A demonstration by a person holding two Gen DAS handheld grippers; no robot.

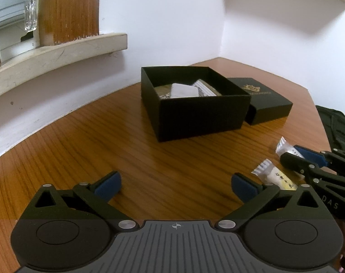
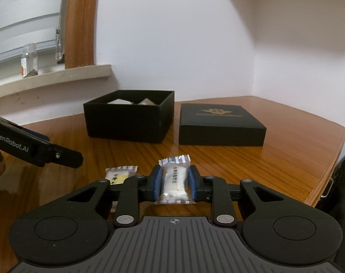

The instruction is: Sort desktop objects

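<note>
The right gripper (image 2: 174, 183) has its jaws pinching a white wrapped candy (image 2: 174, 179) across the middle of its long body, low over the wooden surface (image 2: 274, 159); whether the packet is lifted clear cannot be told. A second candy with a yellow print (image 2: 119, 175) lies on the surface just beside it to the left. The left gripper (image 1: 176, 185) hovers nearby with its jaws spread wide and nothing between them. Farther back stands the open black box (image 2: 127, 125), some packets already inside, with its lid (image 2: 220, 125) resting flat beside it. The candy looks light, with a firm core inside a slick, crinkly wrapper, so a grip on the thick middle seems safer than one on the thin crimped ends, which would likely fold or slip
</note>
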